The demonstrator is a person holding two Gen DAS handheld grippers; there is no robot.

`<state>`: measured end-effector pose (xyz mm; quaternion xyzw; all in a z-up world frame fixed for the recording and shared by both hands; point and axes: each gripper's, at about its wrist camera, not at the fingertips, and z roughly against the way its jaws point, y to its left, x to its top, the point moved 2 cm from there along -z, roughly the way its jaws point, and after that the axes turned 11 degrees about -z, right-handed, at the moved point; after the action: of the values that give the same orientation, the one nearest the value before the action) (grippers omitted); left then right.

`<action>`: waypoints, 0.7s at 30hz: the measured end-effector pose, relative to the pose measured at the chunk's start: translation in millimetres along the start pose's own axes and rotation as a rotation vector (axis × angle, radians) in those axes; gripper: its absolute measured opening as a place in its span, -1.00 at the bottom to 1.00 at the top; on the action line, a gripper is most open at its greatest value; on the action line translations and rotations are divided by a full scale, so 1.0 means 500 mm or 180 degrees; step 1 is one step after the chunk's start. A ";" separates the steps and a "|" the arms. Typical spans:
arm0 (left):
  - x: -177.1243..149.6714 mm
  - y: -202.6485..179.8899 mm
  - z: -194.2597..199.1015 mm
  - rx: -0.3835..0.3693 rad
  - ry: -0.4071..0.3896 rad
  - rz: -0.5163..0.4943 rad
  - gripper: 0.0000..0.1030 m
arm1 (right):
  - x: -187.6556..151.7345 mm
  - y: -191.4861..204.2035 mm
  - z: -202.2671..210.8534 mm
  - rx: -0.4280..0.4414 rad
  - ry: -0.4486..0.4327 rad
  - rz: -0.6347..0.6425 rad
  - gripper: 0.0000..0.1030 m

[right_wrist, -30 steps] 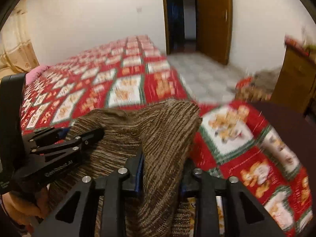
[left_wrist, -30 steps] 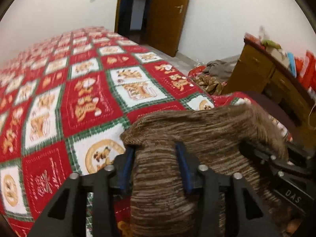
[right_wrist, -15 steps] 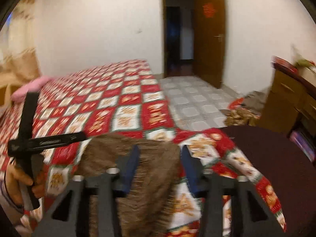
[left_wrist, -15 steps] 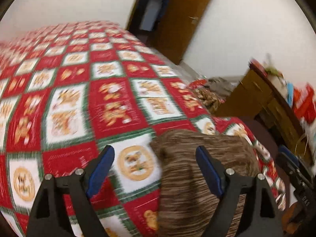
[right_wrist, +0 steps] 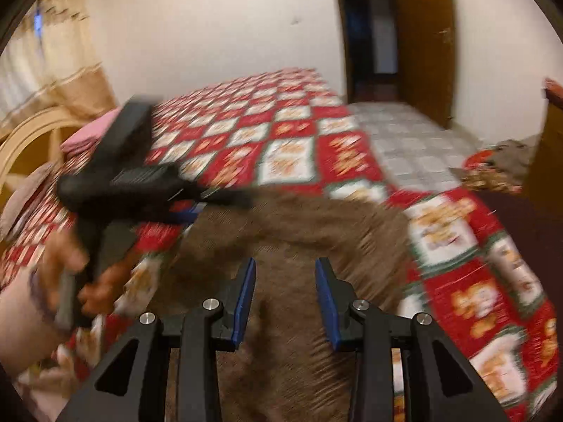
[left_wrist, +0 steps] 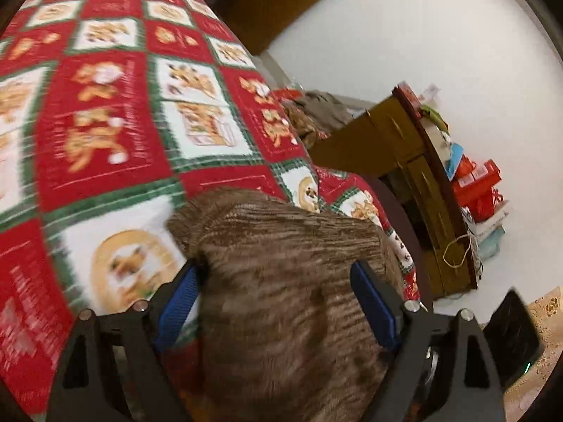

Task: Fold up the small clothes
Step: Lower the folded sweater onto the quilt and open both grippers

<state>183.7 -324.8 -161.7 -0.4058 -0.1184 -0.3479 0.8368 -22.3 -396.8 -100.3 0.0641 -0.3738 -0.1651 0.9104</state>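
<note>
A brown striped knit sweater (left_wrist: 281,316) lies on the red, white and green patchwork bedspread (left_wrist: 105,140), near its right edge. My left gripper (left_wrist: 274,269) is open wide, its blue pads standing clear on either side of the sweater. In the right wrist view, blurred by motion, the same left gripper (right_wrist: 218,207) hovers over the sweater's (right_wrist: 334,225) far left corner, held by a hand (right_wrist: 70,263). My right gripper (right_wrist: 285,263) sits low over the sweater's near part, its jaws narrow and knit fabric filling the gap between them.
A wooden cabinet (left_wrist: 422,183) with red boxes (left_wrist: 475,183) on top stands right of the bed. A heap of clothes (left_wrist: 316,112) lies on the tiled floor (right_wrist: 404,133) beyond it. A wooden door (right_wrist: 422,42) stands open ahead. Headboard (right_wrist: 28,140) and pink pillow (right_wrist: 88,137) are far left.
My left gripper let go of the sweater and opened wide, and rolled. The sweater's lifted edge dropped onto the bedspread. My right gripper shifted sideways, fabric still between its pads.
</note>
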 end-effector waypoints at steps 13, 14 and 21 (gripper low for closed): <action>0.067 -0.032 0.015 0.0449 -0.0564 -0.0735 -0.69 | -0.033 -0.019 -0.011 -0.0079 -0.0032 0.0015 -0.29; 0.070 -0.020 0.025 0.0577 -0.0596 -0.0674 -0.66 | -0.034 -0.017 -0.011 -0.0104 -0.0038 0.0030 -0.29; 0.034 -0.013 0.133 0.1396 -0.0683 -0.0735 -0.34 | -0.022 -0.018 0.043 -0.0440 -0.0339 0.0012 -0.29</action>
<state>197.2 -285.2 -106.8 -0.2332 -0.3244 -0.3621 0.8422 -47.1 -401.4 -94.2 -0.0085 -0.4096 -0.1919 0.8918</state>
